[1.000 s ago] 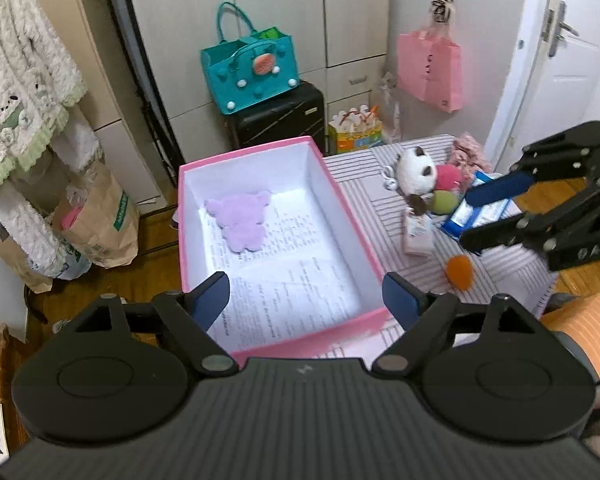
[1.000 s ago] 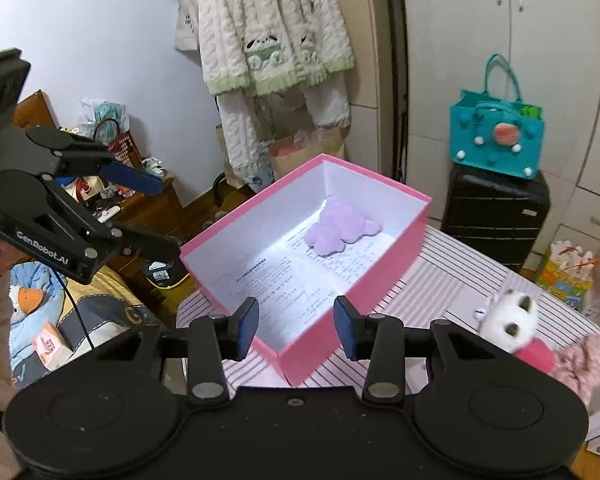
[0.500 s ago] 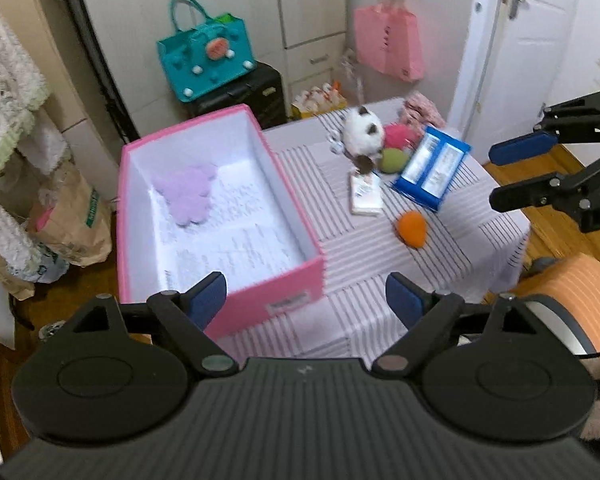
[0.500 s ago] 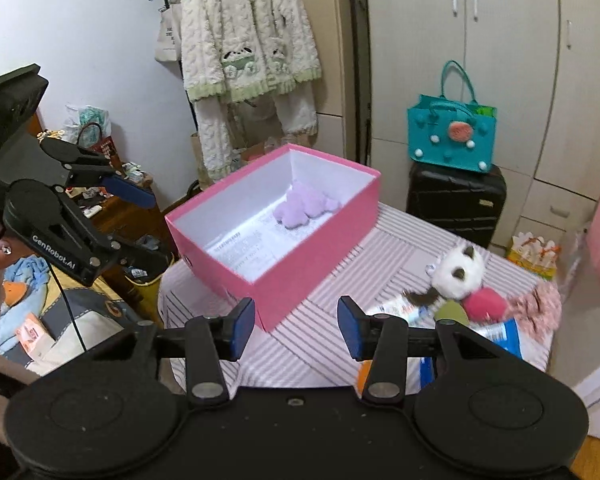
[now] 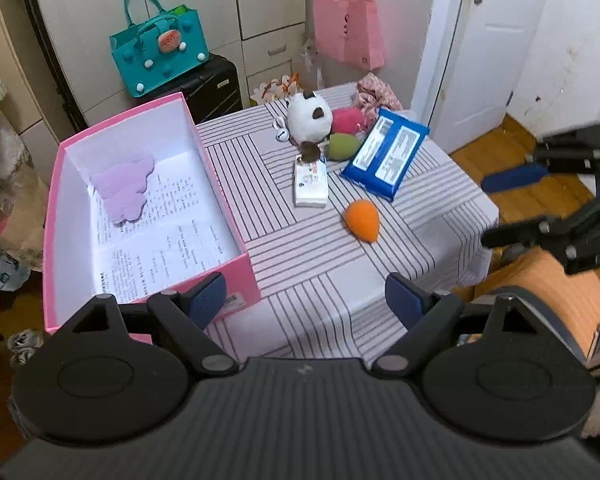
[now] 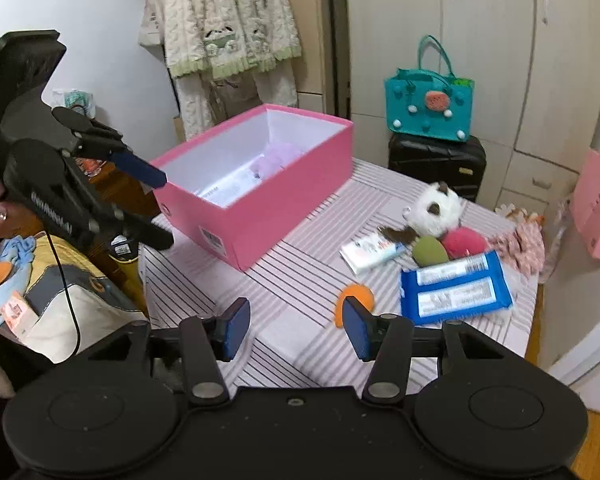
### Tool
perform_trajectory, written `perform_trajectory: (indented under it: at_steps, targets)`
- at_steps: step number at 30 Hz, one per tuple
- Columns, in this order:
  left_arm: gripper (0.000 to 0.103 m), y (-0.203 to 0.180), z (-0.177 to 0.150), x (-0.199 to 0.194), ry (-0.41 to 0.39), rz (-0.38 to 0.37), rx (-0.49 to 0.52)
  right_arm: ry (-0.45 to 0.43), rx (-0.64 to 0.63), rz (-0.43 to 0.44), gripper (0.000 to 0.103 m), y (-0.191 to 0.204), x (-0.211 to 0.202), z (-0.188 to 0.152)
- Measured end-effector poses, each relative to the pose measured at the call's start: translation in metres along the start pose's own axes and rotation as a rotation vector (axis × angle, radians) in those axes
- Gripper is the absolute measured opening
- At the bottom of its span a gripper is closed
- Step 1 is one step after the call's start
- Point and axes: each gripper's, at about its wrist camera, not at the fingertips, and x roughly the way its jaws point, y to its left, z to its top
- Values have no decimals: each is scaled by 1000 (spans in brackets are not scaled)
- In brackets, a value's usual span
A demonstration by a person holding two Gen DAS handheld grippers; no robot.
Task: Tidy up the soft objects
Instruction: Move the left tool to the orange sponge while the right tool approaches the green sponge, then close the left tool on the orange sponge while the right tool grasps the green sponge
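Overhead, both tools hang with jaws spread and nothing between them: the left tool (image 5: pixel 306 298) above the near edge of the bench (image 5: pixel 300 256), the right tool (image 6: pixel 296 330) near the orange egg-shaped sponge (image 5: pixel 363 221). A striped cloth covers the bench. The pink cardboard box (image 5: pixel 236 216) is lined with printed paper, its text too small to read, and holds a flat lilac plush (image 5: pixel 124 188) at its far end. Beside the box lie a fluffy white-and-brown plush toy (image 5: pixel 310 119), a green sponge (image 5: pixel 342 146), a fuzzy pink ball (image 5: pixel 346 120), a glossy blue wipes pack (image 5: pixel 386 158) and a small white packet (image 5: pixel 311 184). Only the right wrist view shows the box's barcode sticker (image 6: pixel 213 239).
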Motion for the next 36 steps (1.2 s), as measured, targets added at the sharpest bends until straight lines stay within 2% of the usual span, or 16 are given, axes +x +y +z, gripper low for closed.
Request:
perform_trajectory:
  at_steps: [4,12,15,18,21,26,34,36]
  targets:
    - [86,1,-2,14,-26,-31,-22,-6,29,-1,57,-9,3,-18]
    - [85,-18,-10,43,-70,-65,12,-40,44,-33,63,-22,14,-39]
    - [85,-26,-8,54,-92,-69,33,-57,55,-42,63,-29,20,-43]
    - [85,-27,-4,66,-101,-114,10,-78,67,-53,65,-38,25,-45]
    - [85,-31,-1,80,-124,-126,-8,-106,99,-61,66,-50,33,-47]
    - [83,-36,0,112,-117,-155,-14,-158,117,-116,68,-70,47,-50]
    - [81,-41,1,152,-160,-127,-29,-223,113,-164,68,-93,71,-53]
    - [80,-41,1,160,-172,-118,-34,-236,94,-175,77,-95,76,-53]
